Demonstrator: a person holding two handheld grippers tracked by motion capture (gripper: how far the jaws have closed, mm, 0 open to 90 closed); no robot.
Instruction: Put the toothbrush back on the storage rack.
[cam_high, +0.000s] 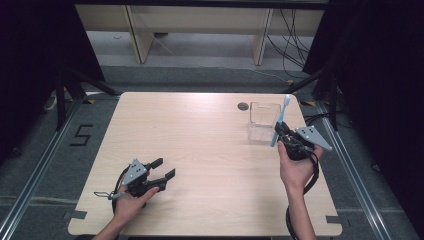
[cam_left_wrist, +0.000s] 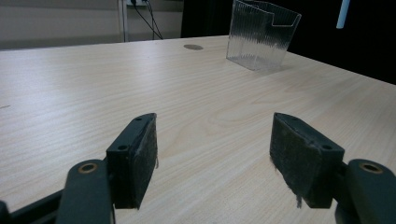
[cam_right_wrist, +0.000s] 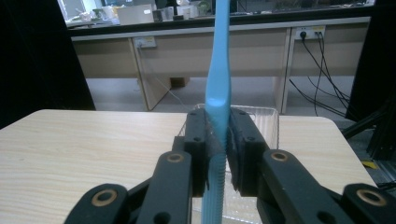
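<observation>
A light blue toothbrush (cam_high: 281, 120) (cam_right_wrist: 218, 84) stands upright, head up, with my right gripper (cam_high: 281, 132) (cam_right_wrist: 218, 140) shut on its handle. It hangs just at the right side of a clear plastic holder (cam_high: 262, 121) (cam_left_wrist: 261, 35) (cam_right_wrist: 271, 116) near the table's far right. The toothbrush (cam_left_wrist: 343, 13) also shows above and right of the holder in the left gripper view. My left gripper (cam_high: 165, 169) (cam_left_wrist: 215, 158) rests low over the front left of the table, open, with bare wood between its pads.
The light wooden table (cam_high: 200, 150) has a small round cable hole (cam_high: 243, 106) left of the holder. Desks and cables stand beyond the far edge. Dark curtains and floor rails flank both sides.
</observation>
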